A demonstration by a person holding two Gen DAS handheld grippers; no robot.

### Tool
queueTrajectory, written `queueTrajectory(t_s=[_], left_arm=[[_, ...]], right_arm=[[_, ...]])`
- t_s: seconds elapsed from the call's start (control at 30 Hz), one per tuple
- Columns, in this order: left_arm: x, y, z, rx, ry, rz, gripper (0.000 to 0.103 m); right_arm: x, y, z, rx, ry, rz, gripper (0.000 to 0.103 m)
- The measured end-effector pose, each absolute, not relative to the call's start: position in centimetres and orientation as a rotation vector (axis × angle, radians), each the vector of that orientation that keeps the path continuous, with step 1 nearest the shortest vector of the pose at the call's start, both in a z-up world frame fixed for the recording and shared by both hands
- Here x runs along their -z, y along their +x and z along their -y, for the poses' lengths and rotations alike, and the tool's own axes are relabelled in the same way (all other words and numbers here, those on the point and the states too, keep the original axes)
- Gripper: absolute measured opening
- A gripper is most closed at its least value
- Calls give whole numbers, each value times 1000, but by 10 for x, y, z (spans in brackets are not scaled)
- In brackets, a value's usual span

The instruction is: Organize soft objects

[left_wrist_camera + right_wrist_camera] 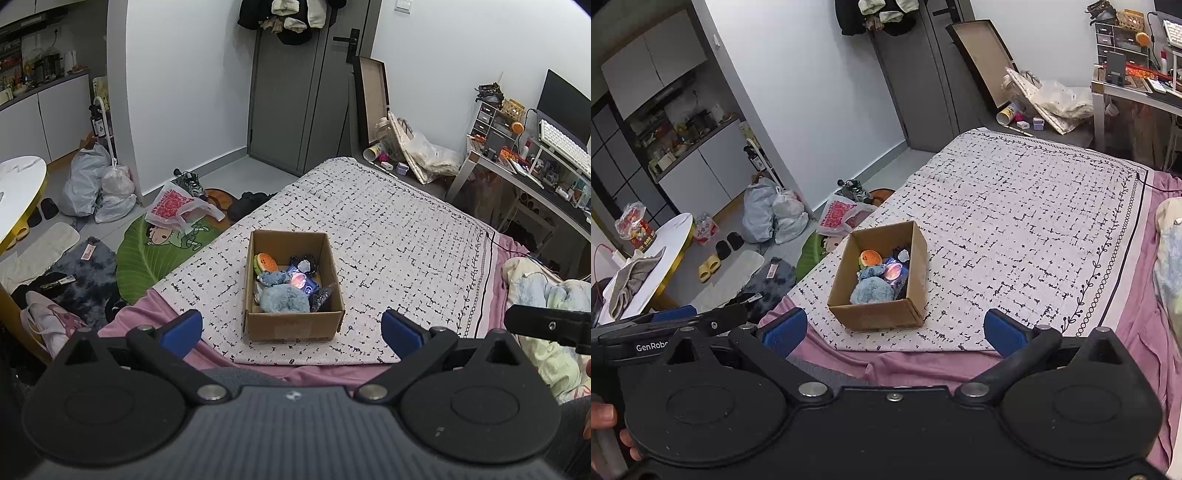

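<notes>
I have both grippers held above the near edge of the bed, and both point at the cardboard box [293, 284] that sits on the white mat with black dashes [388, 236]. The left gripper [291, 330] has its blue-padded fingers spread wide with nothing between them; the right gripper [895, 328] is spread just as wide and is also empty. From the right wrist view I see the left gripper's black body close beside mine on the left, and part of a hand at the lower left corner.

The box is open at the top and stands near the mat's front edge, with the pink sheet [162, 314] showing under the mat. Inside the box I see a fluffy blue plush toy [283, 301] against the near wall, an orange round plush with a face [266, 262] at the far left corner, a dark frilly item [304, 263] at the far side, and a glowing pink and blue thing [301, 282] in the middle. I cannot tell what that glowing thing is.

A crumpled pale quilt [546, 295] lies on the bed to the right, well apart from the box.
</notes>
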State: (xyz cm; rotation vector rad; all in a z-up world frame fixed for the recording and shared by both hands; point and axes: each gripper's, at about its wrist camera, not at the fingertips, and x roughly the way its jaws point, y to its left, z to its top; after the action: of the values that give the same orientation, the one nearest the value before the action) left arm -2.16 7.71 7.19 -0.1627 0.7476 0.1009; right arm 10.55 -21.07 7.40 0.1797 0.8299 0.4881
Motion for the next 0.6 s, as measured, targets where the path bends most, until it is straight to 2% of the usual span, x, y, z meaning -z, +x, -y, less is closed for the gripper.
queueTrajectory(t_s=[0.6], left_arm=[[-71,-20,-79,-103,-161,-755,102]], right_arm=[[-72,106,211,-487,183,-835,103]])
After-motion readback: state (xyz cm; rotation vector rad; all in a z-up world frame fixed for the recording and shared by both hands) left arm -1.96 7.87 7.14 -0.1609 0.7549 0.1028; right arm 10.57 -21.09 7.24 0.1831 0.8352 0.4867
